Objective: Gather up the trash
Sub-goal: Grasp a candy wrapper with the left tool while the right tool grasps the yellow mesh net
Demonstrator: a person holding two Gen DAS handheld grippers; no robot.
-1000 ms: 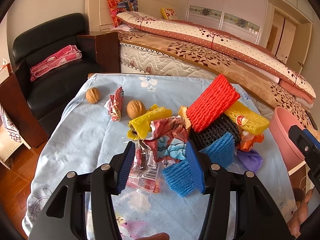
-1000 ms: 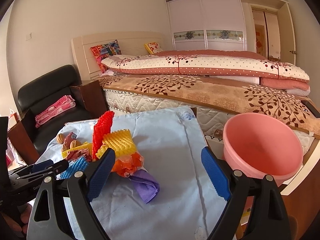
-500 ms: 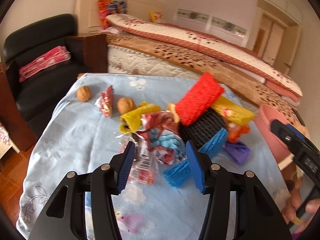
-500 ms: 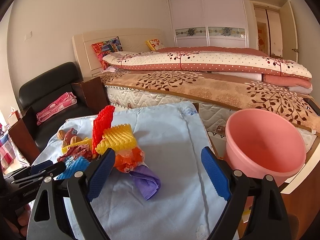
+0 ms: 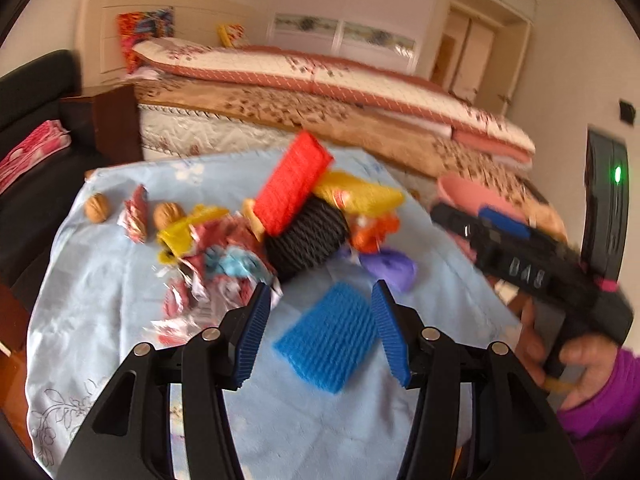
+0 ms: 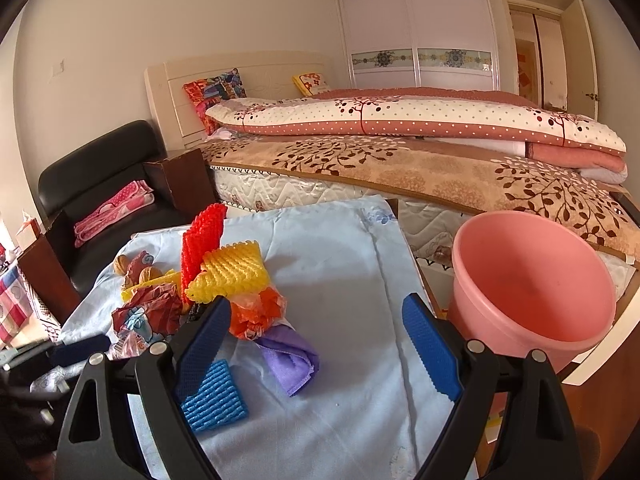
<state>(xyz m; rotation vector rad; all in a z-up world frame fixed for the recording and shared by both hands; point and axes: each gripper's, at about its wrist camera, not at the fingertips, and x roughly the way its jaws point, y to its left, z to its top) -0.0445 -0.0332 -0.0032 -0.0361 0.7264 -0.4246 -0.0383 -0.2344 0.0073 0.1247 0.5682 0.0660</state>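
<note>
Here the blue foam net (image 5: 330, 338) lies seemingly untouched between the open left hand-held gripper (image 5: 320, 334).

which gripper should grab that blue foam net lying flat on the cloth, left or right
Left, probably. The left gripper is open with the blue foam net lying right between its fingers. The right gripper is open too, but the net sits off beside its left finger, nearer the purple cloth.
</note>
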